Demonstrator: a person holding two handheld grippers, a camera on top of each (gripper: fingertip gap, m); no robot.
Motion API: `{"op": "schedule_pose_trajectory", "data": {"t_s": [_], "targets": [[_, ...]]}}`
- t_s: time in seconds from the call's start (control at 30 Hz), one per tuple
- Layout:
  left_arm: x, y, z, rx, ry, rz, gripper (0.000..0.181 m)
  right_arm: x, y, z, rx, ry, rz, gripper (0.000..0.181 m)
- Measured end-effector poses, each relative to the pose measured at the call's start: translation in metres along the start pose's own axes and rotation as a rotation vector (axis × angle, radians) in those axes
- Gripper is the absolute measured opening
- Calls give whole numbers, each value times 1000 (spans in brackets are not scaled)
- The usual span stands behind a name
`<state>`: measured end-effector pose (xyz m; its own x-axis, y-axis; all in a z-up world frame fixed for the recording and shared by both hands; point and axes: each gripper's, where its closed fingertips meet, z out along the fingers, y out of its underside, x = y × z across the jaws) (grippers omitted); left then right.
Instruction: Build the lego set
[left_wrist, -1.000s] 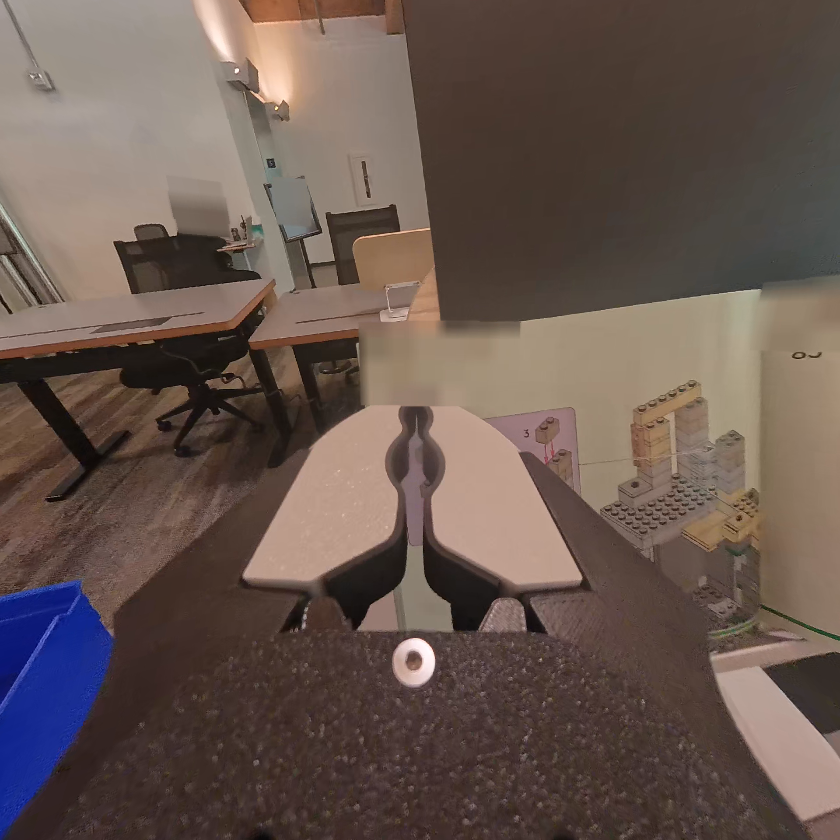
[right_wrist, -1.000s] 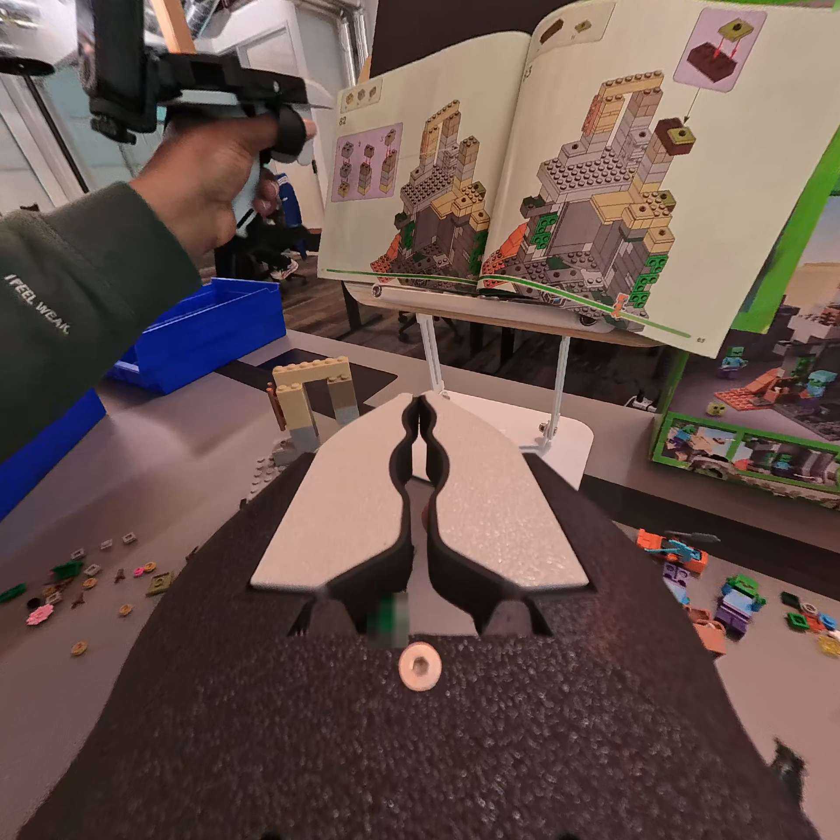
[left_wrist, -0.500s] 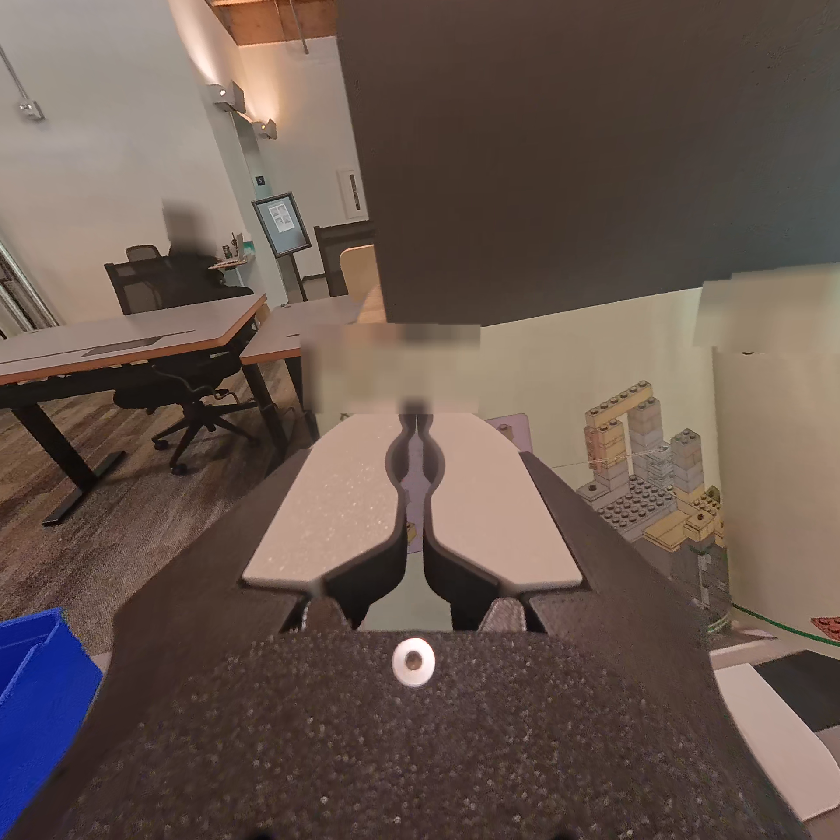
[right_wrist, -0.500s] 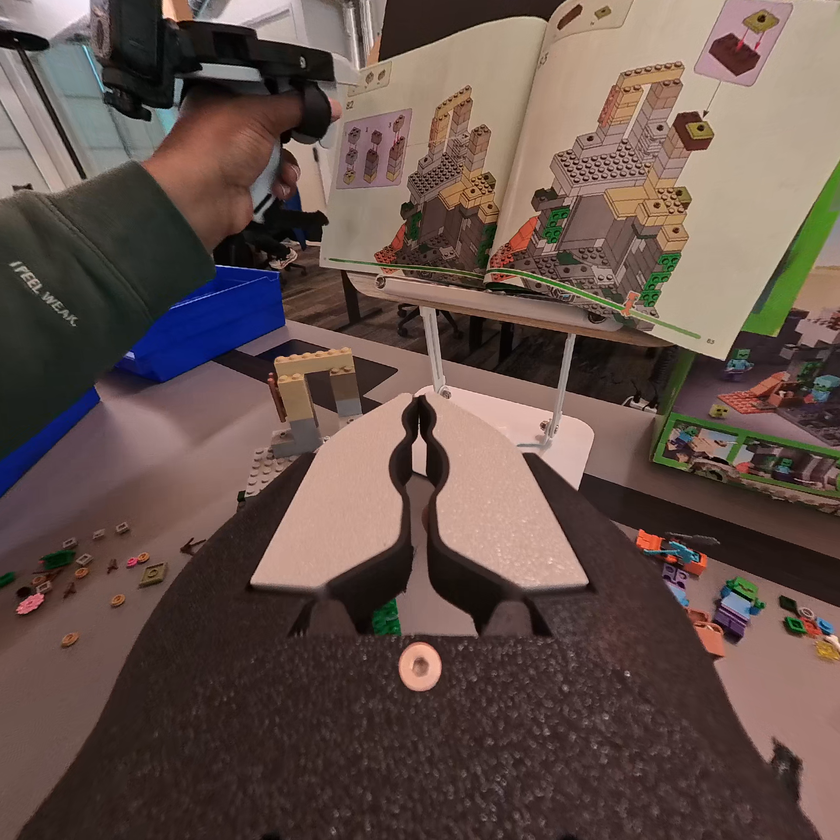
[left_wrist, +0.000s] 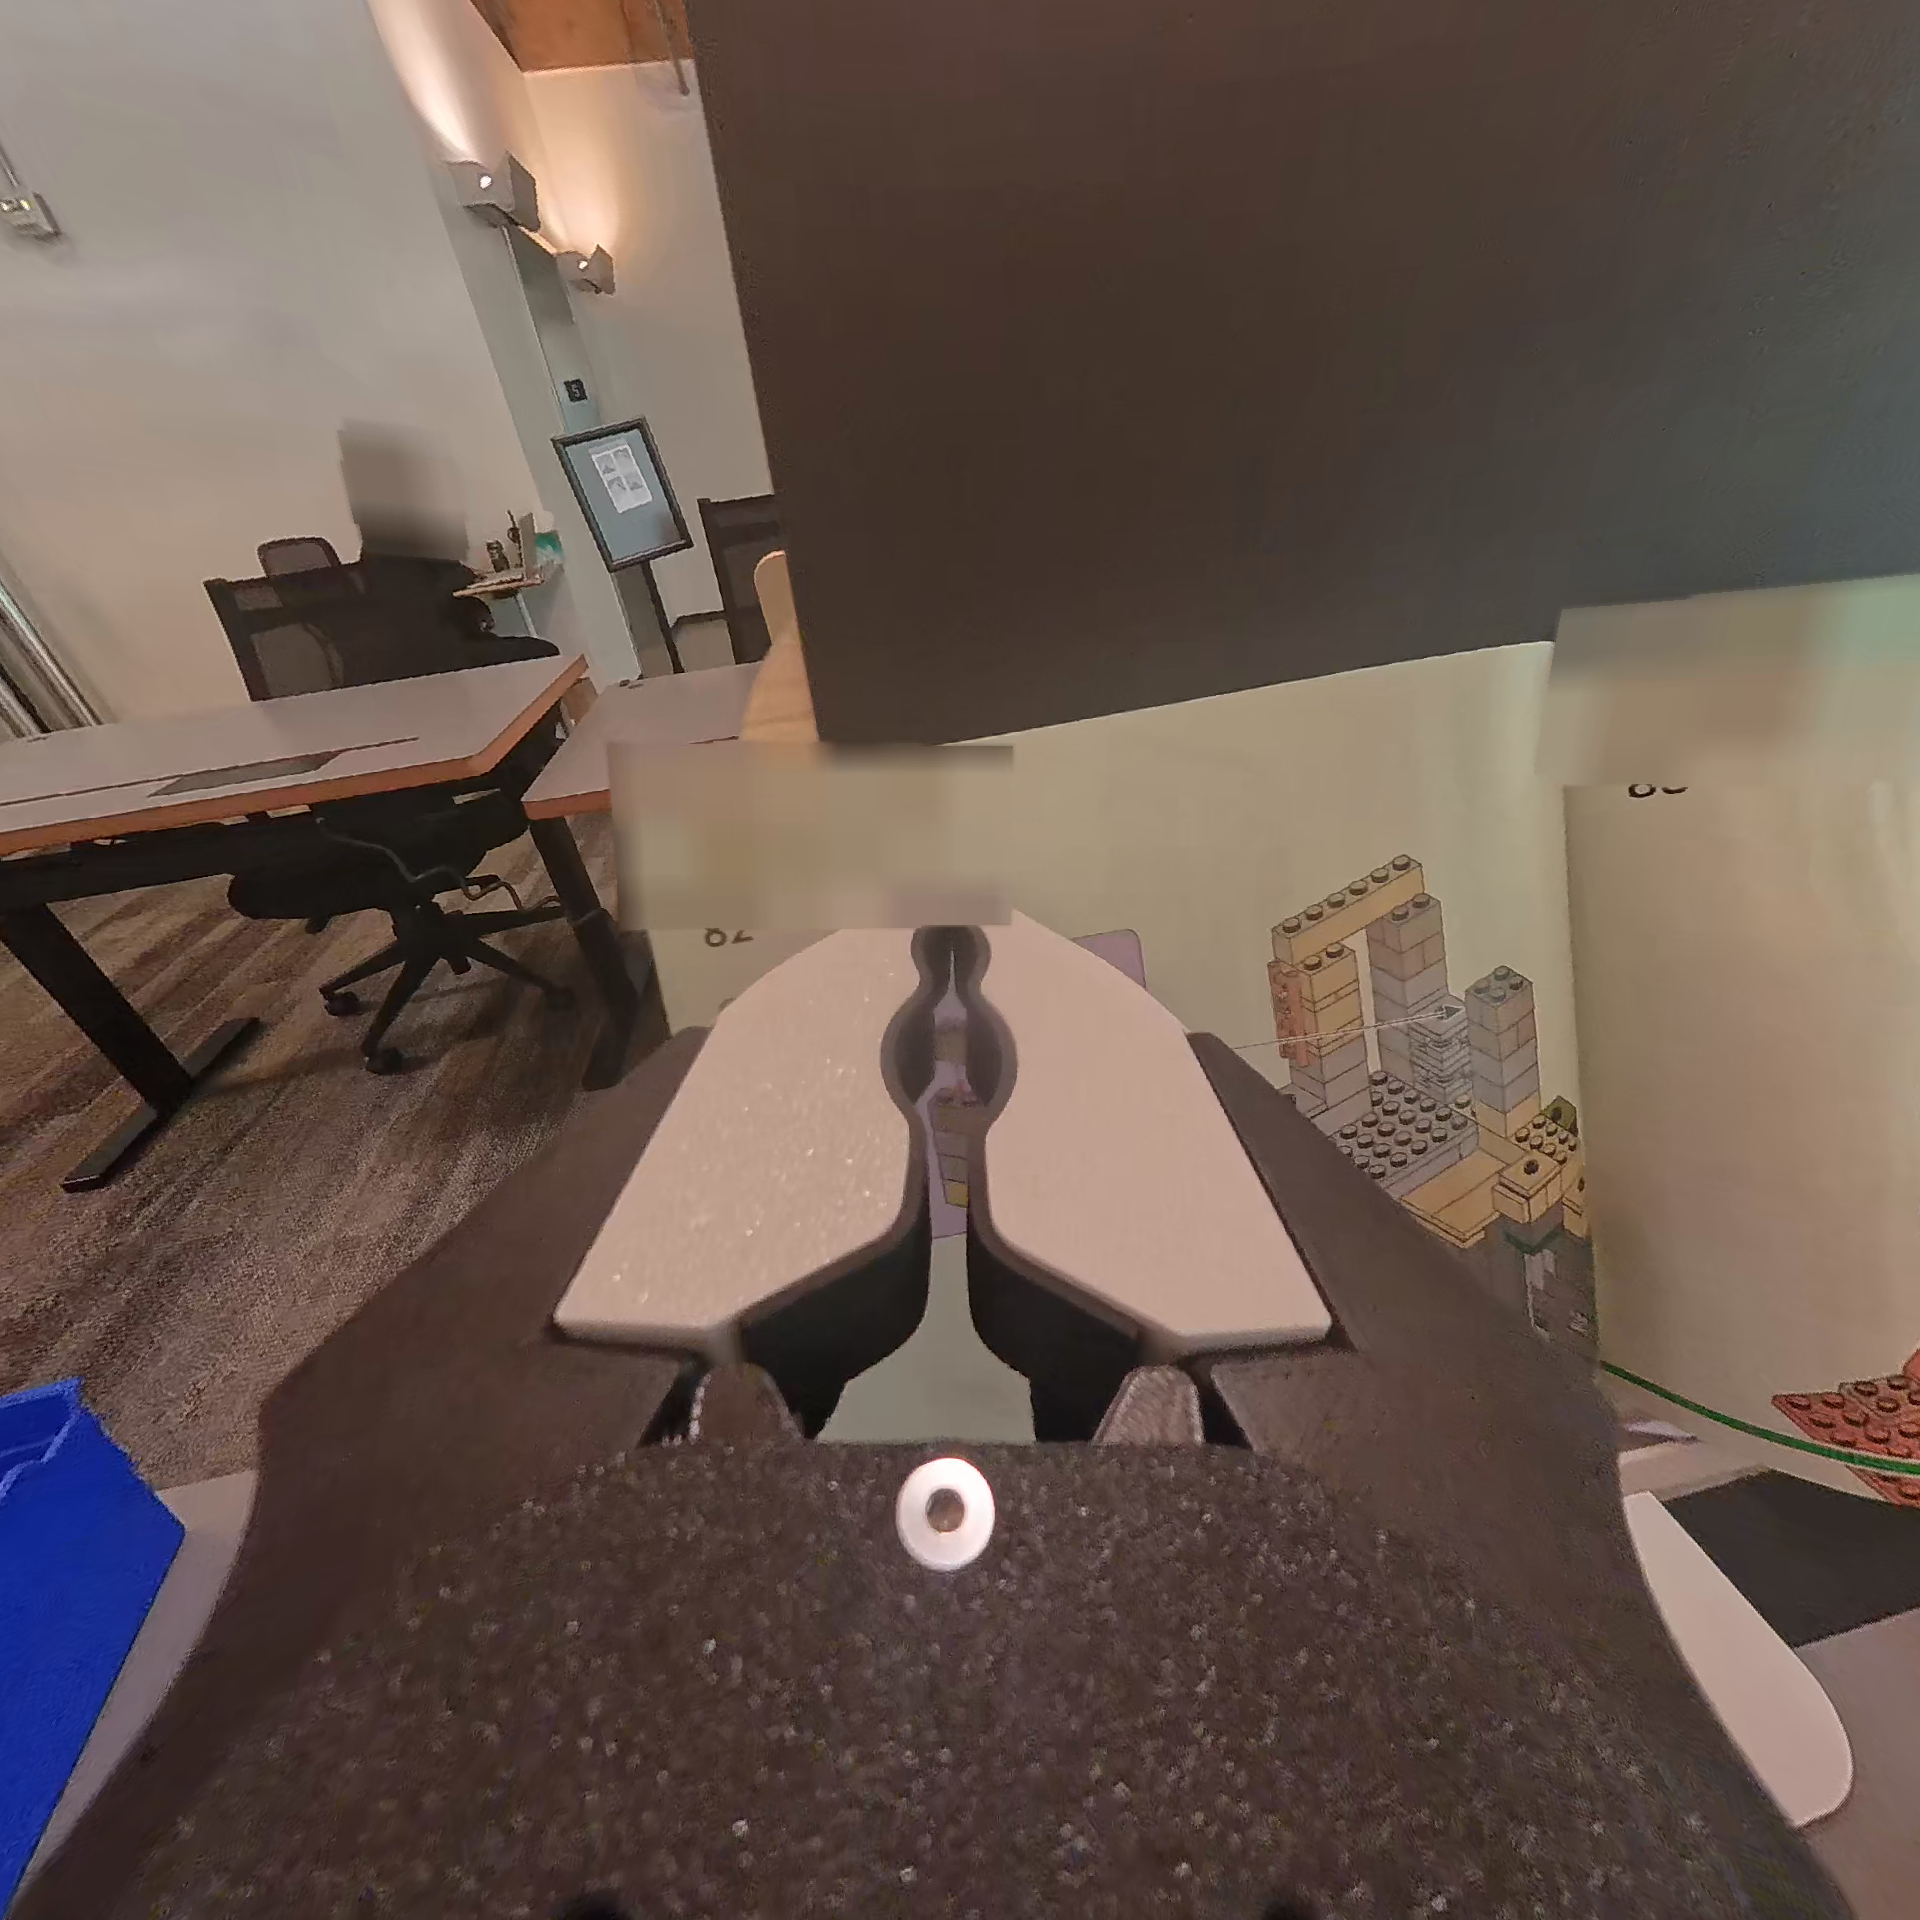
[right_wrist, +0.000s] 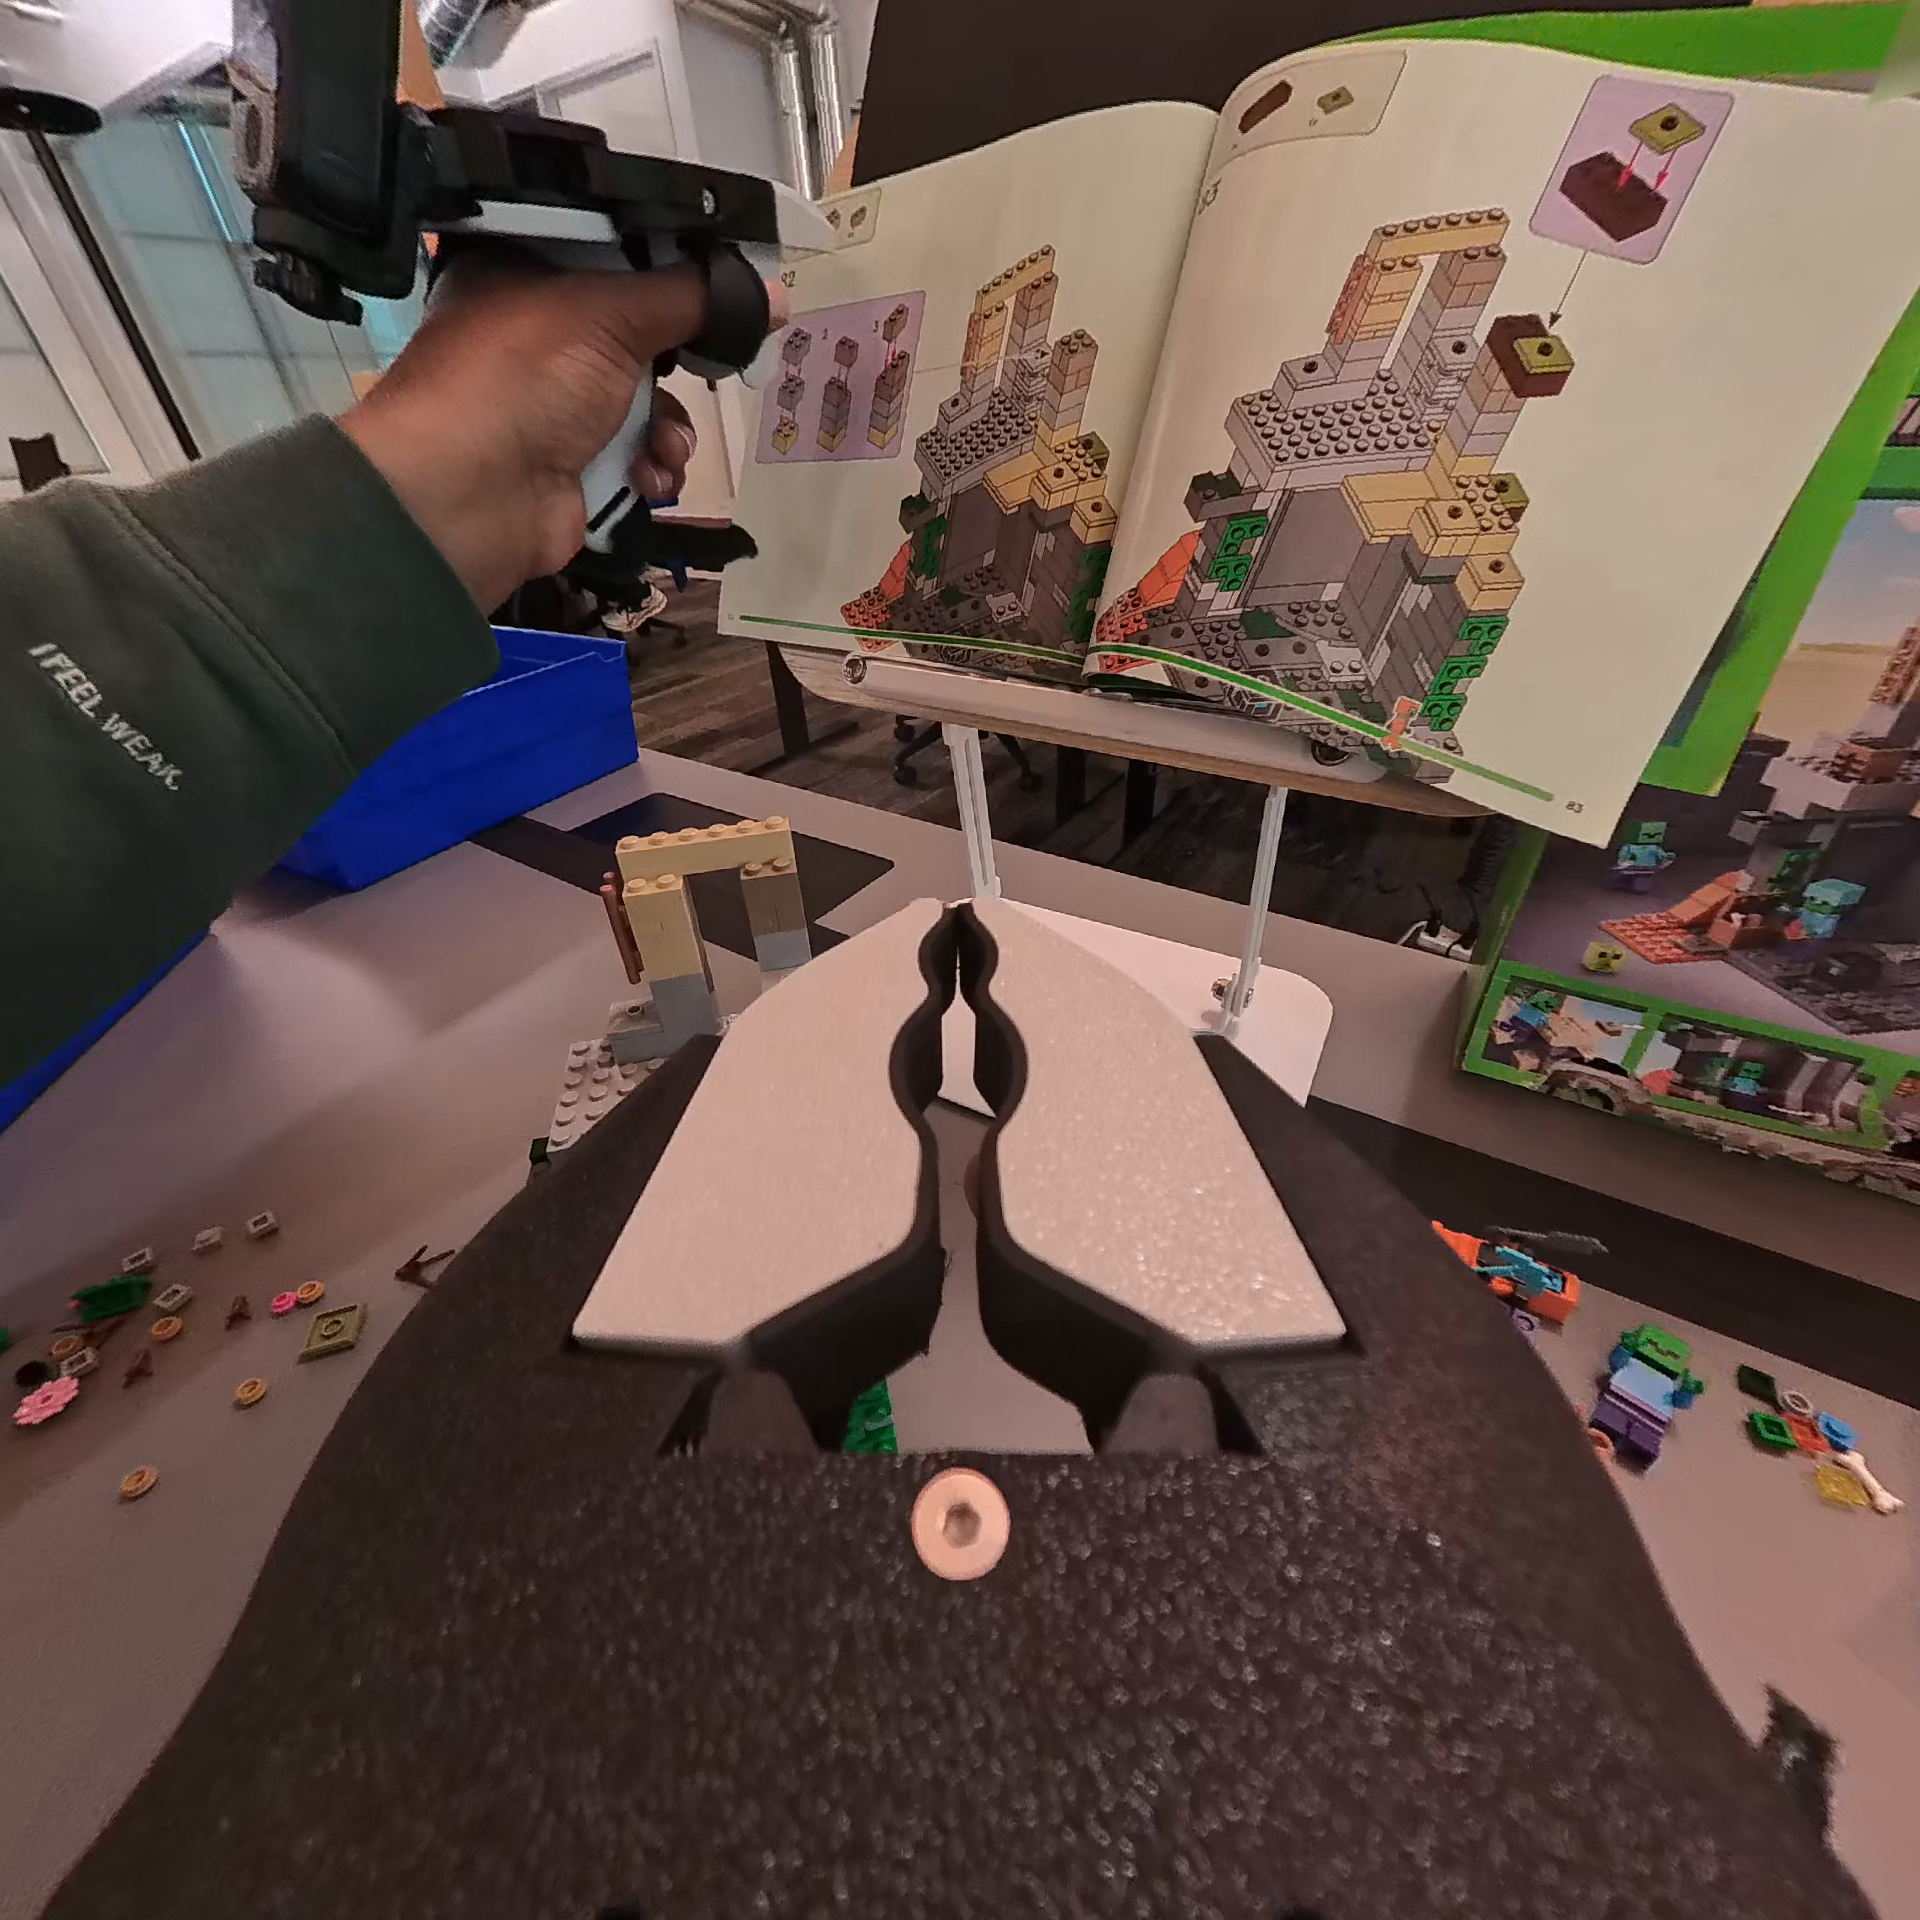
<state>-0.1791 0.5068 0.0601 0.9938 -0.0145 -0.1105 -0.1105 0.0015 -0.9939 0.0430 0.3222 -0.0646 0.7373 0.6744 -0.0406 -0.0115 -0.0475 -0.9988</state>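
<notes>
The lego build (right_wrist: 707, 935) stands on the grey counter (right_wrist: 343, 1039): a tan arch of stacked bricks, its two legs ending in grey blocks, with a thin brown piece on its left side, all rising from a grey studded plate. In the right wrist view it lies just left of and a little beyond the fingers, partly hidden behind the black body of the right gripper (right_wrist: 954, 920); nothing of it touches them. Those fingers are clenched, their pale pads meeting at the tips with nothing between them. Small loose pieces (right_wrist: 166, 1320) in tan, brown, pink and green are scattered on the counter to the left, and little figures and bits (right_wrist: 1652, 1392) lie to the right. An open instruction booklet (right_wrist: 1247, 416) rests on a white stand (right_wrist: 1236, 997) beyond the fingers, with a green box (right_wrist: 1714, 956) on the right and a blue bin (right_wrist: 488, 748) on the left. The left gripper (left_wrist: 951, 940) is held up in the air by a hand (right_wrist: 520, 416) in a dark green sleeve (right_wrist: 177, 675), well above the build and pointed at the left page of the booklet (left_wrist: 1195, 883); its fingers are also pressed together at the tips and carry nothing. In the left wrist view the build itself is out of sight; desks (left_wrist: 260, 769) and an office chair (left_wrist: 405, 914) stand in the room to the left.
</notes>
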Motion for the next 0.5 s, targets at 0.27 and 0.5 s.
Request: {"op": "schedule_pose_trajectory", "data": {"t_s": [0.27,0.5], "targets": [[14,1,-8,0,37,11,0,-1,-2,-1,7,-10,6,0],[26,1,-67,-20,152,57,0,-5,-6,-5,6,-34,-2,0]]}}
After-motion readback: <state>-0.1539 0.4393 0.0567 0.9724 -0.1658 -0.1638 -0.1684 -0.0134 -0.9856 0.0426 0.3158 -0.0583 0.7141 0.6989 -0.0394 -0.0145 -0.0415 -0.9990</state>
